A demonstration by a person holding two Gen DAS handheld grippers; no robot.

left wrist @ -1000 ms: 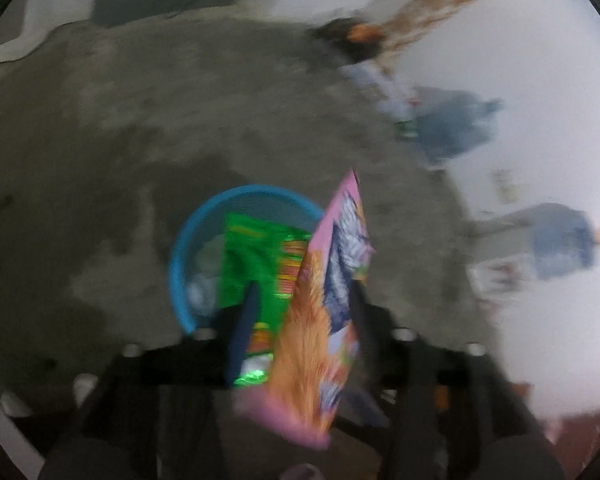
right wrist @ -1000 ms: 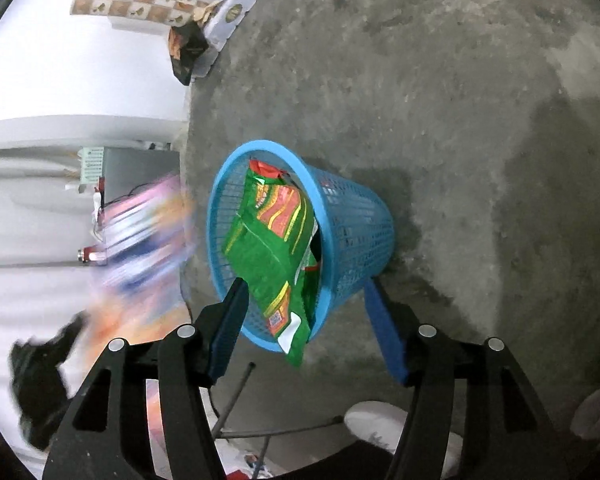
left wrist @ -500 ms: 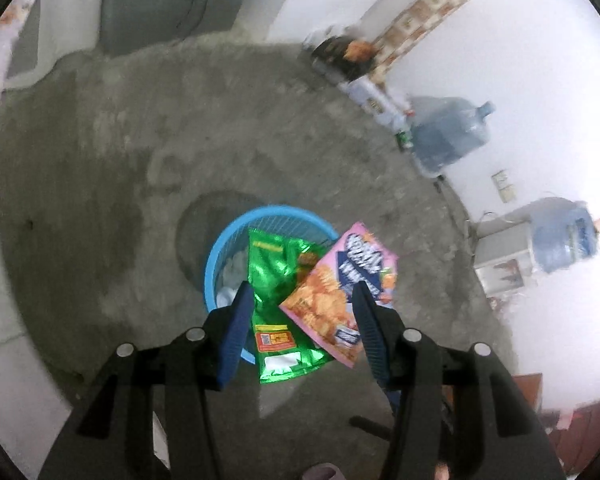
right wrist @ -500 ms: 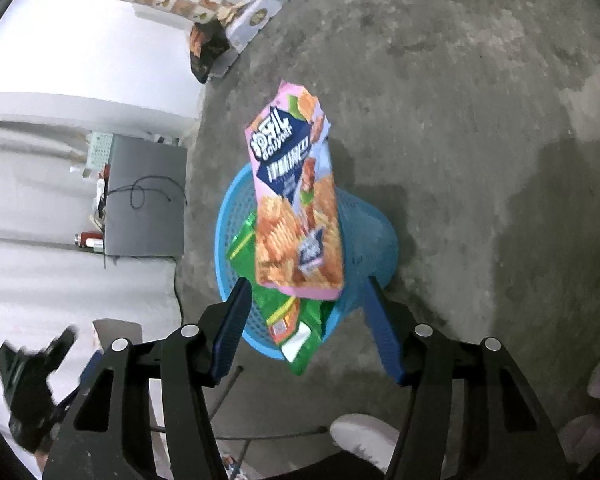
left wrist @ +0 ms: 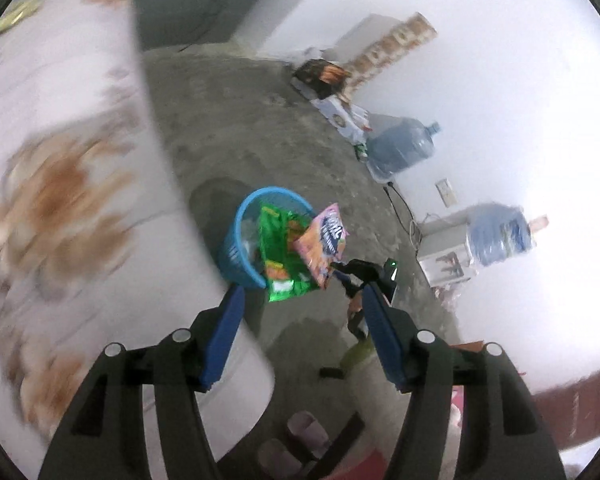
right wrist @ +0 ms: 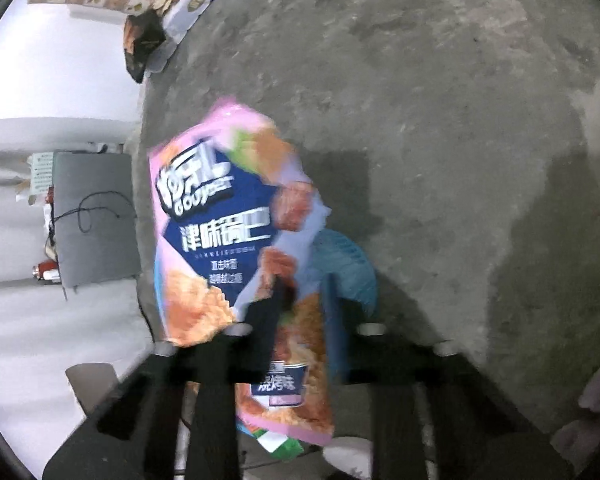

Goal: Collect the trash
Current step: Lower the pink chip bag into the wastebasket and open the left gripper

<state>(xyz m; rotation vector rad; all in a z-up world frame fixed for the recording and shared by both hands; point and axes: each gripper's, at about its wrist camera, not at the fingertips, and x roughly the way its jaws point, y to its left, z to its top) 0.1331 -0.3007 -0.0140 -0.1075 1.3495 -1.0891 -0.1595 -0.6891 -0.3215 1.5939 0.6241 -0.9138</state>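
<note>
A blue mesh waste basket (left wrist: 236, 248) stands on the concrete floor with a green snack bag (left wrist: 280, 256) sticking out of it. A pink snack bag (left wrist: 324, 244) lies across its rim. My left gripper (left wrist: 300, 300) is open and empty, raised well back from the basket. In the left wrist view my right gripper (left wrist: 340, 270) is at the pink bag's lower edge. In the right wrist view the pink bag (right wrist: 220, 216) fills the middle, and my right gripper (right wrist: 304, 284) is shut on it, over the basket (right wrist: 348, 264).
A white patterned cloth surface (left wrist: 60, 200) fills the left of the left wrist view. Two water jugs (left wrist: 400, 148) and boxes (left wrist: 324, 76) stand along the white wall. A dispenser (left wrist: 448, 256) sits on the right. Slippers (left wrist: 300, 436) lie near my feet.
My left gripper has let go of the pink bag and pulled up and away from the basket. My right gripper has closed in and shut on the pink bag.
</note>
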